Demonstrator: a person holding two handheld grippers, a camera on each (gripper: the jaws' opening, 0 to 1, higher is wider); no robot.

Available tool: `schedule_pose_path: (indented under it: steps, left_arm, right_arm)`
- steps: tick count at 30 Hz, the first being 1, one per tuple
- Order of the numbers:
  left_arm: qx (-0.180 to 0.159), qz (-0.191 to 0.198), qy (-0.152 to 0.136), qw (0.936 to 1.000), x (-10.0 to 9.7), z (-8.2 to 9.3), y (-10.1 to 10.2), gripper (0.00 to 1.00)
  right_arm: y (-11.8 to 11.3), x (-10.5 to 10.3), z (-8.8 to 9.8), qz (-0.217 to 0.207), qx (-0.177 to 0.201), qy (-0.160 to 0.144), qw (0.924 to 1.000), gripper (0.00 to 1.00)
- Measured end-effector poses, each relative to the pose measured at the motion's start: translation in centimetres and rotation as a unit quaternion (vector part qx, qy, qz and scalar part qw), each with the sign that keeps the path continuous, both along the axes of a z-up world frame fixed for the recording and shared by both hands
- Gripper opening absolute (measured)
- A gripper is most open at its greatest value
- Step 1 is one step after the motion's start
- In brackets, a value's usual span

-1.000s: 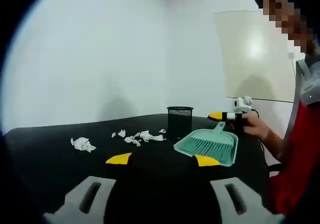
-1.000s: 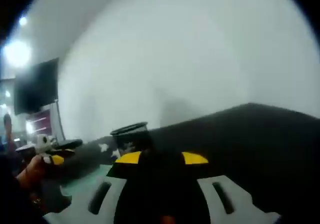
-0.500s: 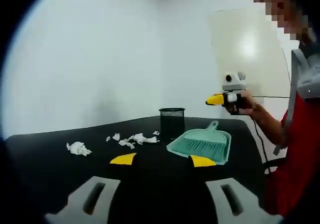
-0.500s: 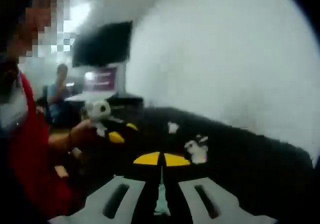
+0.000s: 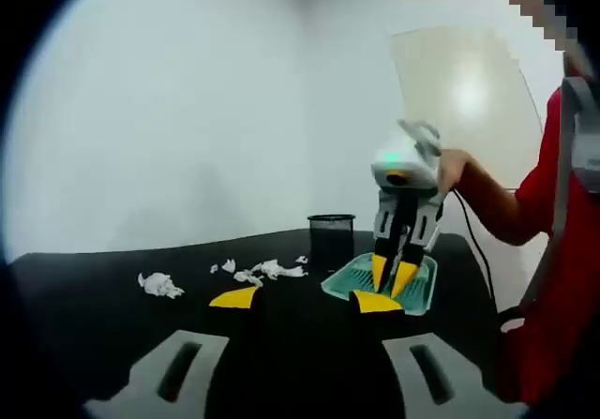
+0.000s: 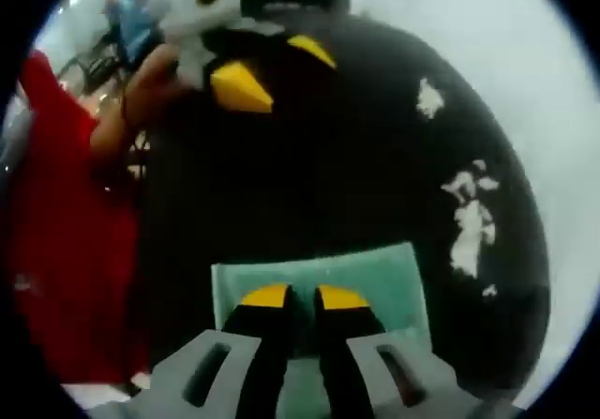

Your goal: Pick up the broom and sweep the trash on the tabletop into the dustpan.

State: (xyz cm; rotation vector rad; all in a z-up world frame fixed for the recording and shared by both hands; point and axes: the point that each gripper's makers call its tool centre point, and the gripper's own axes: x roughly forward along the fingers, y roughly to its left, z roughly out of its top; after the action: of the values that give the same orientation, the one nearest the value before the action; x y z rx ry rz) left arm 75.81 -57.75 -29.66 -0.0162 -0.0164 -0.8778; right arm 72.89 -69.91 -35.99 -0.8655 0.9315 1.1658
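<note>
Since the earlier frame the right gripper (image 5: 395, 278) had swung down from mid-air, pointing onto the dustpan (image 5: 423, 288). In the left gripper view, the left gripper (image 5: 306, 299) stood wide and empty above the table (image 5: 112, 325); paper scraps (image 5: 255, 272) lay beside a black mesh cup (image 5: 333, 237). In the right gripper view, narrow jaws hung over the dustpan (image 6: 375, 274), holding nothing; the broom could not be made out.
</note>
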Motion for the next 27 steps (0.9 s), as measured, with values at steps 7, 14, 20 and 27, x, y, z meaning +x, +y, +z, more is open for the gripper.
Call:
schedule_pose_path:
  steps: [7,14,20,27]
  left_arm:
    - [0.032,0.015,0.004,0.9994,0.3,-0.7,0.2,0.34]
    - [0.080,-0.055,0.023,0.9950,-1.9,-2.1,-3.8,0.25]
    - [0.004,-0.063,0.099,0.9931,-2.4,-1.3,-4.3,0.23]
    - [0.042,-0.077,0.100,0.9910,-2.7,-2.8,-5.1,0.21]
  right_arm:
    - [0.6,0.0,1.3,-0.053,0.080,0.025,0.9951,0.05]
    - [1.5,-1.6,4.4,-0.023,0.178,-0.035,0.9831,0.04]
    - [3.7,-2.1,5.5,-0.019,0.220,-0.077,0.9722,0.04]
    - [5.5,-2.6,4.8,0.011,0.231,-0.076,0.9699,0.04]
